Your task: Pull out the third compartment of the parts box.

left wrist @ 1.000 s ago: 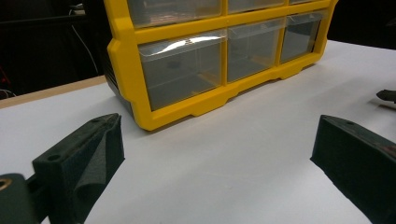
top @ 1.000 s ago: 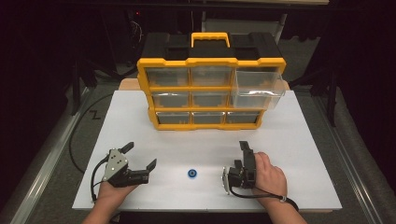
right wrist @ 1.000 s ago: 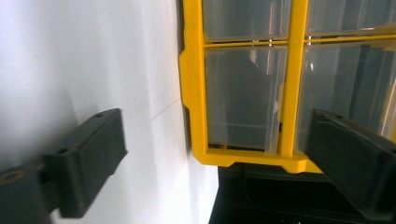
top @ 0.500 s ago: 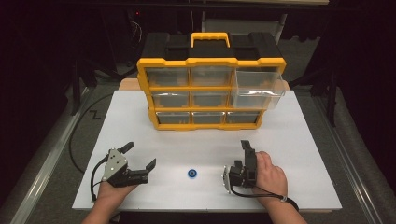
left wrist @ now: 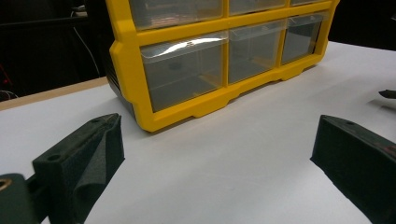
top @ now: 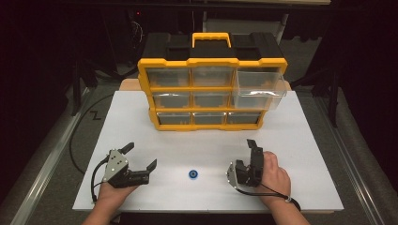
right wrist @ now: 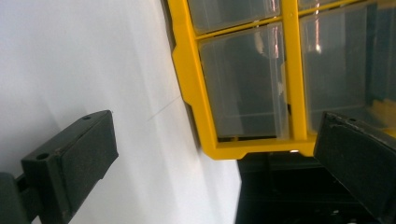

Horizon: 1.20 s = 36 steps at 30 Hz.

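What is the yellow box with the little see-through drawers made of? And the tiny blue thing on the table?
The yellow box looks like hard moulded plastic: smooth, slightly glossy, with rounded edges. Its drawers look like clear plastic, since you can see through them and light glints on their fronts. The tiny blue thing is too small to tell; it could be plastic or metal. It lies on a matte white table.

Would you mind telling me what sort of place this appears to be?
Probably a lab data-collection bench: a white tabletop against dark surroundings, a yellow drawer organizer, and handheld grippers, left and right.
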Each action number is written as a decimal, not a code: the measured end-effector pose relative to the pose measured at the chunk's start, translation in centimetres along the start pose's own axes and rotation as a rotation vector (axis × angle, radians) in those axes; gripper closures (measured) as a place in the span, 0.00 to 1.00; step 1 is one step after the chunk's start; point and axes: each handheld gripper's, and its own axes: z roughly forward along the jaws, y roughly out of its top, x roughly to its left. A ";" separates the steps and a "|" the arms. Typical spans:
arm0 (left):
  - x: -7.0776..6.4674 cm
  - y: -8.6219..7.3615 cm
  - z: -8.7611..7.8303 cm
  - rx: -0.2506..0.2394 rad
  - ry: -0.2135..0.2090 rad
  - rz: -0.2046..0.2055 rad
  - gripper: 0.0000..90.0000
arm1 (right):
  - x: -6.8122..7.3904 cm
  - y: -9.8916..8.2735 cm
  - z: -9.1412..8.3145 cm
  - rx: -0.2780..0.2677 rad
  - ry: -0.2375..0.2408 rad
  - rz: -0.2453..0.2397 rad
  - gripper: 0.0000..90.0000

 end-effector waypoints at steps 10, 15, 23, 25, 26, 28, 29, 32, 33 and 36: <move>0.0 0.0 0.1 0.001 0.002 -0.006 0.03 | -0.5 -0.8 0.5 0.003 0.058 0.166 0.01; 0.1 0.0 0.1 0.004 0.004 -0.005 0.03 | -0.7 -1.4 0.6 -0.003 0.095 0.280 0.01; 0.1 0.0 0.1 0.009 0.013 -0.007 0.03 | -0.8 -1.7 0.6 -0.017 0.155 0.437 0.01; 0.1 0.0 0.1 0.009 0.014 -0.009 0.03 | -0.9 -1.8 0.6 -0.020 0.164 0.460 0.01; 0.1 -0.1 0.1 0.009 0.016 -0.011 0.03 | -1.0 -1.9 0.6 -0.021 0.174 0.473 0.01; 0.1 -0.1 0.1 0.011 0.017 -0.013 0.03 | -1.2 -1.9 0.6 -0.028 0.182 0.514 0.01; 0.1 -0.1 0.1 0.011 0.017 -0.014 0.03 | -1.3 -2.0 0.6 -0.037 0.191 0.526 0.01; 0.0 -0.1 0.2 0.021 0.016 -0.008 0.03 | -1.4 -2.3 0.5 -0.050 0.211 0.595 0.01; 0.0 -0.1 0.3 0.023 0.014 -0.008 0.03 | -1.6 -2.4 0.5 -0.054 0.221 0.616 0.01; 0.1 -0.1 0.3 0.024 0.016 -0.013 0.03 | -1.8 -2.9 0.6 -0.058 0.246 0.689 0.01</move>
